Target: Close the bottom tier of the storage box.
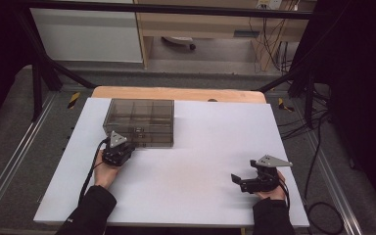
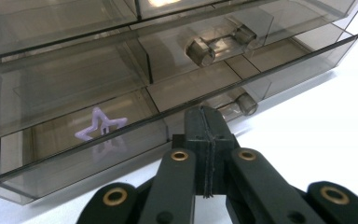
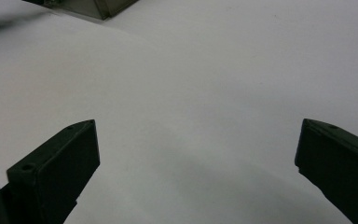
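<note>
A smoky clear drawer box point(image 1: 139, 121) stands on the white board point(image 1: 196, 166), left of middle. My left gripper point(image 1: 126, 143) is at its front lower left, held in a hand. In the left gripper view the jaws point(image 2: 205, 116) are pressed together, their tips against the handle point(image 2: 246, 103) of the lower drawer point(image 2: 121, 149), which stands slightly out. Whether they pinch the handle I cannot tell. A pale purple star point(image 2: 100, 126) lies in that drawer. My right gripper point(image 1: 243, 171) rests at the right near the front edge, jaws wide apart point(image 3: 196, 154) with nothing between them.
The upper drawer's handle point(image 2: 220, 44) sits above and behind my left jaws. A wooden table edge point(image 1: 176, 93) shows beyond the board. Black frame posts point(image 1: 36, 88) and cables point(image 1: 318, 147) flank the board. Bare white board lies between the two grippers.
</note>
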`<state>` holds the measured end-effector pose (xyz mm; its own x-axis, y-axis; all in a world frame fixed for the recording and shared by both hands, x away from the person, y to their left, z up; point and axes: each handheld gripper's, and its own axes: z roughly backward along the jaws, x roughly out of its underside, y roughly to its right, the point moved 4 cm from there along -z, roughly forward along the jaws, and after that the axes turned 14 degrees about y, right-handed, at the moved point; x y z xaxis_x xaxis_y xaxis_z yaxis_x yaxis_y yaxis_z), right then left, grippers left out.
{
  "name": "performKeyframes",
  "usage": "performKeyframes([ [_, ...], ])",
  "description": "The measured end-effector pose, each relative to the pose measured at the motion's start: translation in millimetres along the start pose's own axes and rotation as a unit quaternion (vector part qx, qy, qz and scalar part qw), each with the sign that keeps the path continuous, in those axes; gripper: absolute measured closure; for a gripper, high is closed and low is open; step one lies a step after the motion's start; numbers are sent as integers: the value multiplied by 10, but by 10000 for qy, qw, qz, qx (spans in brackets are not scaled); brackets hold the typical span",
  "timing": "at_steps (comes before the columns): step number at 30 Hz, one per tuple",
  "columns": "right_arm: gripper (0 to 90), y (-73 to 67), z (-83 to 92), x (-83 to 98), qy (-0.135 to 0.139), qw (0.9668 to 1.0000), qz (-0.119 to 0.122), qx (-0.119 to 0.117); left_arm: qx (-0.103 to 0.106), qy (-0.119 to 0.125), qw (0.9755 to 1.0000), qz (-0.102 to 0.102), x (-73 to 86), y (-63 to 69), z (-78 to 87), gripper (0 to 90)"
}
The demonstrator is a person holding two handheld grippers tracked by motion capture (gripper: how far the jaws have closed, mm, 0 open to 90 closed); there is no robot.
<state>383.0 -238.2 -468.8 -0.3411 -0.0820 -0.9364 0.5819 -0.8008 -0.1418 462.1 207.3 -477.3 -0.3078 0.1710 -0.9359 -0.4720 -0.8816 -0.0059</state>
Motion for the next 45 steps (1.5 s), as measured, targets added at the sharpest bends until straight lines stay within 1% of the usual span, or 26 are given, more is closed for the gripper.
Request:
performKeyframes([
  [11, 7, -1, -3, 1, -5, 10000, 11, -1, -38, 23, 10000, -7, -11, -10, -33, 900],
  [22, 7, -5, -4, 3, -18, 10000, -4, -3, -40, 27, 10000, 50, -21, -30, -62, 900],
  [35, 6, 1, 2, 0, 3, 10000, 5, -2, -104, -13, 9999, 21, -43, -51, -117, 900],
  [41, 7, -1, 2, 1, 0, 10000, 5, -1, -123, -35, 9999, 13, -41, -50, -113, 900],
  [45, 6, -7, -2, 4, -17, 10000, -9, 2, -109, -50, 9999, 6, -53, -36, -60, 900],
])
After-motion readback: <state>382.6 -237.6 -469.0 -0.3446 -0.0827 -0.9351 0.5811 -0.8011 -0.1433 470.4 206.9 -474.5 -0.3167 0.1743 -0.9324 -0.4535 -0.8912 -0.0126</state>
